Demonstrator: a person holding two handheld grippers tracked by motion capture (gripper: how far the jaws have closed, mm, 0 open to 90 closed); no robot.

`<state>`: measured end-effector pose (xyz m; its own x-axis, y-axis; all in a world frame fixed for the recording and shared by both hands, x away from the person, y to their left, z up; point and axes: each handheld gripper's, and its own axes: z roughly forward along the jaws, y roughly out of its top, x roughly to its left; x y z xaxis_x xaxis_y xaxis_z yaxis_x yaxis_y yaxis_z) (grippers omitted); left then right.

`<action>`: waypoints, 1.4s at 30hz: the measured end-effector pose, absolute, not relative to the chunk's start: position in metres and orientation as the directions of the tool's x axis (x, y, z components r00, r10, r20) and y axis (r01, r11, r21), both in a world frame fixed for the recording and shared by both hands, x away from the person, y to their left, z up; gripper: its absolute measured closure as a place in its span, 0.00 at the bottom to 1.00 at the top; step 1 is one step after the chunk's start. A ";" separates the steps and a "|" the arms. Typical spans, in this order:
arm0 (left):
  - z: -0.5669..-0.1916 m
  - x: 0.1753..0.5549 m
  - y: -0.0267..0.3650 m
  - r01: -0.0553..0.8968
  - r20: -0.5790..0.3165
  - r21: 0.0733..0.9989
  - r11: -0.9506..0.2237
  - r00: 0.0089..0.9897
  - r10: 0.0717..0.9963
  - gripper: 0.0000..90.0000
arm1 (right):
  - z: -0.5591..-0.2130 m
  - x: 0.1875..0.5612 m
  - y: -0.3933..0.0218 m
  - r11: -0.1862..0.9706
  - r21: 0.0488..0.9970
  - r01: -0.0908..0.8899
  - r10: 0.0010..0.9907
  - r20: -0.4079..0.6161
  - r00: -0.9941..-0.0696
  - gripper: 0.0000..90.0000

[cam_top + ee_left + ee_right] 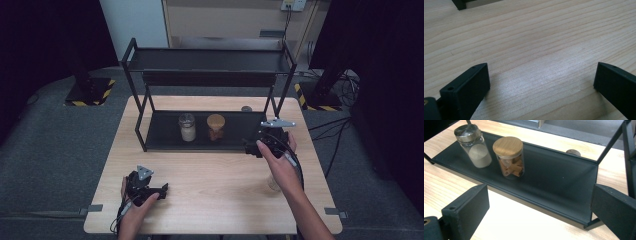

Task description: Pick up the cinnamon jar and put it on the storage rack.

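A black two-tier metal rack (210, 60) stands at the back of the wooden table (210, 200). On its lower shelf (559, 182) are two glass jars: one with a metal lid and white powder (187, 128) (472, 145), one with a wooden lid and brown pieces (216, 128) (510, 157). My right gripper (252, 146) (540, 205) hovers open at the shelf's front right edge, with nothing between its jaws. My left gripper (162, 190) (541, 80) rests open low over bare wood at the front left.
A small round grey lid (246, 108) (573, 152) lies on the table behind the rack's right end. A faint clear glass object (274, 184) sits by the right forearm. A rack foot (459, 3) shows far ahead of the left gripper.
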<state>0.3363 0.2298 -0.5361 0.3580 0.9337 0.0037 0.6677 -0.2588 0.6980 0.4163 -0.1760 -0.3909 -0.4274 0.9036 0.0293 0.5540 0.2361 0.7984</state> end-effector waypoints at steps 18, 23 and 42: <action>-0.536 0.336 0.230 0.667 0.004 0.698 -0.259 0.358 0.934 0.00 | -0.392 0.398 -0.207 0.202 0.800 0.565 0.926 0.032 -0.377 0.03; -0.536 0.336 0.230 0.668 0.004 0.698 -0.259 0.358 0.934 0.00 | -0.393 0.393 -0.215 0.194 0.799 0.569 0.929 0.036 -0.367 0.03; -0.536 0.336 0.230 0.668 0.004 0.698 -0.258 0.357 0.934 0.00 | -0.395 0.380 -0.241 0.166 0.794 0.584 0.946 0.038 -0.321 0.02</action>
